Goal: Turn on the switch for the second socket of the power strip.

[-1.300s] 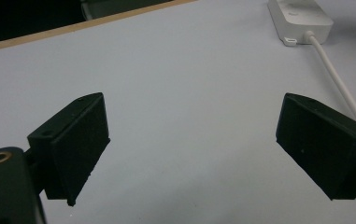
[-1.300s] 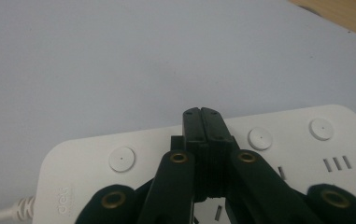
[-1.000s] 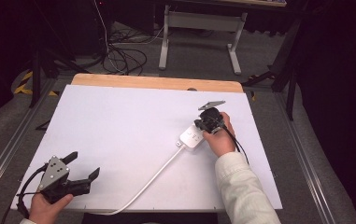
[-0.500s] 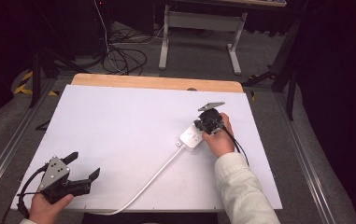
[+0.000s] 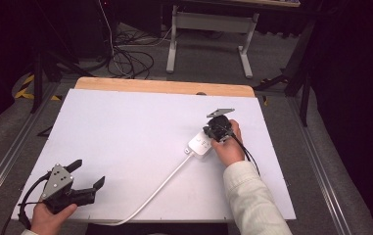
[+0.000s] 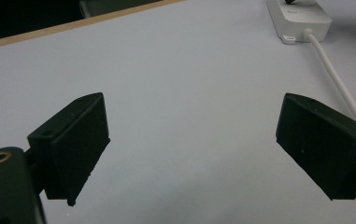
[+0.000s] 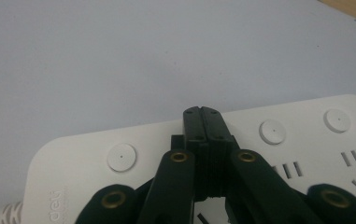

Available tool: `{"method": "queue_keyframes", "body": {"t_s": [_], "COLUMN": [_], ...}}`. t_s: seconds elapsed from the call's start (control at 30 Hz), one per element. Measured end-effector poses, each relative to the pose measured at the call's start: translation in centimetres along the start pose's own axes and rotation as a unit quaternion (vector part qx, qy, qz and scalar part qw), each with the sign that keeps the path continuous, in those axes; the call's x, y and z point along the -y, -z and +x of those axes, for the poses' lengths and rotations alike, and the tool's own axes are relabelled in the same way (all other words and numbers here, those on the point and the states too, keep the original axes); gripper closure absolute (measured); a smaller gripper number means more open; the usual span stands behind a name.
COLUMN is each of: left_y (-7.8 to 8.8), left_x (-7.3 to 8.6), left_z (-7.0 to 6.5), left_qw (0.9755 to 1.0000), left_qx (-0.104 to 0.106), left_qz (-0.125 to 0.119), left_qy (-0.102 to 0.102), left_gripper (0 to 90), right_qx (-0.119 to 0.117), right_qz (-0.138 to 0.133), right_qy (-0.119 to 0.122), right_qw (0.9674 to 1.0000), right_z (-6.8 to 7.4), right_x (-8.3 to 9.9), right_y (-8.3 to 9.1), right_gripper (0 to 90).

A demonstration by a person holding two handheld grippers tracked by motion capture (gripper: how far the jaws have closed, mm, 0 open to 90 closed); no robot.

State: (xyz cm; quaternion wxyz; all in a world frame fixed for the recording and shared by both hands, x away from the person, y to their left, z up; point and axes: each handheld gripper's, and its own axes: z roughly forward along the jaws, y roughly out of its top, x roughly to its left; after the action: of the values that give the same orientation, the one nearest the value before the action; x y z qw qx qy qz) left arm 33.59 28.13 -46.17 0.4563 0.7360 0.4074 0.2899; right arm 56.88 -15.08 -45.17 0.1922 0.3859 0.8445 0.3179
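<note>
On the right half of the white tabletop, the white power strip lay flat, its white cord running to the near edge. Right tongs were pressed together, tips over the strip's top face beside a round button. Left tongs were spread apart, empty, at the near left corner.

We are seeing a smooth white plastic power strip lying on a matt white tabletop edged in wood.
</note>
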Motion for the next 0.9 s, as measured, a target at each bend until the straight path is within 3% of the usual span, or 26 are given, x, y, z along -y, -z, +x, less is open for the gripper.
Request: {"method": "queue_keyframes", "body": {"t_s": [0.9], "left_y": [0.09], "left_x": [0.03], "left_z": [-0.08], "left_qw": [1.0], "left_qx": [0.003], "left_qz": [0.0], "left_qy": [0.0], "left_gripper": [9.9], "right_qx": [0.008], "right_qz": [0.017], "right_qy": [-0.027], "right_qw": [0.9995], "right_z": [0.2], "right_x": [-0.52], "right_y": [-0.39], "right_gripper": [90.0]}}
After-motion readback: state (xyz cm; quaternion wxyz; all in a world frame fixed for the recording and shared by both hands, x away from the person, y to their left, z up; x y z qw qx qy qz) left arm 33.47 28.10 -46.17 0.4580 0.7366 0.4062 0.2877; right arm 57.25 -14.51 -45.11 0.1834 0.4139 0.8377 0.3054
